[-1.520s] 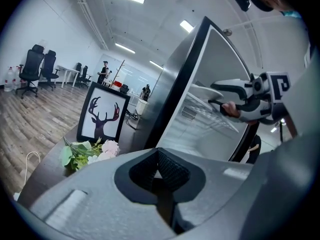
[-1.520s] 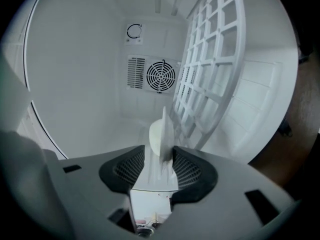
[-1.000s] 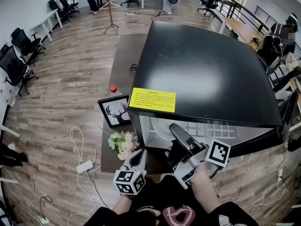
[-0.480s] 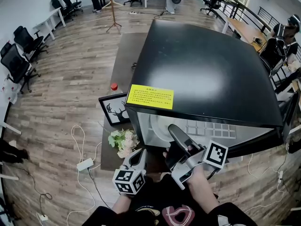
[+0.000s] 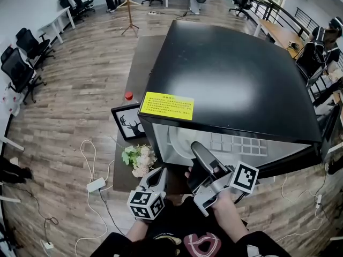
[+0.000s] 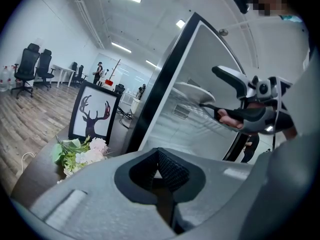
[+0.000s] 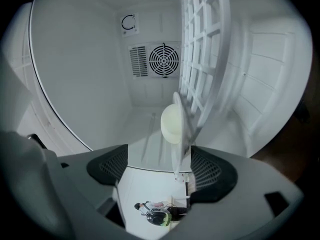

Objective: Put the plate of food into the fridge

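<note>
Plate seemingly loose between right tool's just-opened jaws

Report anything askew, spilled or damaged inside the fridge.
Nothing stands out. The plate lies flat against the wire shelf, the pale food on it, nothing spilled. The right gripper has just been opening its jaws around the plate's rim.

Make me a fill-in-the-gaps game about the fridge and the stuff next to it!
1. The sticker on top of the black fridge is coloured ____.
2. The framed picture beside the fridge shows a ____.
3. The white plate is inside the fridge, whose door is ____.
4. Next to the picture lies a bunch of pink and white ____.

Missing words: yellow, deer, open, flowers.
</note>
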`<move>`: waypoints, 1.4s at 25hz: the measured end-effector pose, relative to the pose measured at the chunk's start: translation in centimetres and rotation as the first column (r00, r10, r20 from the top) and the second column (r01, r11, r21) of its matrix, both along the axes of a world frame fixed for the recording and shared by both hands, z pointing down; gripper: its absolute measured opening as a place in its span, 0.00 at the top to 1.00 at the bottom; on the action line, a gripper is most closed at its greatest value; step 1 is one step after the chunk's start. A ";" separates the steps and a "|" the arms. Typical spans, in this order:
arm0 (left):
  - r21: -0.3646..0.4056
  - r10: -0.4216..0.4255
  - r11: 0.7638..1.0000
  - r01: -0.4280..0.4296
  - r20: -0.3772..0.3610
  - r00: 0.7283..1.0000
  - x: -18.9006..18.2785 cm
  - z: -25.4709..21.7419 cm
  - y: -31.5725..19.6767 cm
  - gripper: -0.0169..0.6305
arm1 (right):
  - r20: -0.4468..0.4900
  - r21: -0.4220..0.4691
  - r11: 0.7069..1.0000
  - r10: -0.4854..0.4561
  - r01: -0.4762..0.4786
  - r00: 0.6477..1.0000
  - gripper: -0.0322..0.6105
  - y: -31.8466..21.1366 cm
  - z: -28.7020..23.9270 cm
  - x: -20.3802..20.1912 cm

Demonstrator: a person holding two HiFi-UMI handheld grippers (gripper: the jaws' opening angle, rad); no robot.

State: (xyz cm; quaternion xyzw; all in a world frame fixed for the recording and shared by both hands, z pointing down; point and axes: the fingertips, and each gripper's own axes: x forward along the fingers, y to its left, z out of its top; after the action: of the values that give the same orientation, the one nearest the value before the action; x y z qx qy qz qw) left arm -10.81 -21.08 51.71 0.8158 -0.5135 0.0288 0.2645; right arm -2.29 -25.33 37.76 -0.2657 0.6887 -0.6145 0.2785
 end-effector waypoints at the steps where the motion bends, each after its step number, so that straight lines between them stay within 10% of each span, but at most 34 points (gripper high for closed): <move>1: 0.001 -0.001 1.000 0.001 -0.001 1.000 0.0 0.0 0.0 0.96 | -0.008 0.004 1.000 -0.004 0.004 1.000 0.34 0.1 0.1 0.0; 27: 0.046 0.034 0.998 -0.033 -0.016 0.999 3.3 -2.1 1.0 0.96 | -0.233 0.113 0.994 0.032 -0.005 0.972 0.31 3.6 2.3 3.5; 35: 0.043 0.057 0.997 -0.058 0.018 0.998 4.6 -1.9 1.2 0.96 | -0.572 0.292 0.955 0.211 -0.043 0.793 0.45 4.3 4.1 5.5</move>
State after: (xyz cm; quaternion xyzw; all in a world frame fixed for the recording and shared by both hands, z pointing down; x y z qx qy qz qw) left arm -6.25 -19.90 49.83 0.8355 -0.4925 0.0321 0.2414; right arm 3.19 -21.04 41.89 -0.4519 0.7969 -0.3820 0.1215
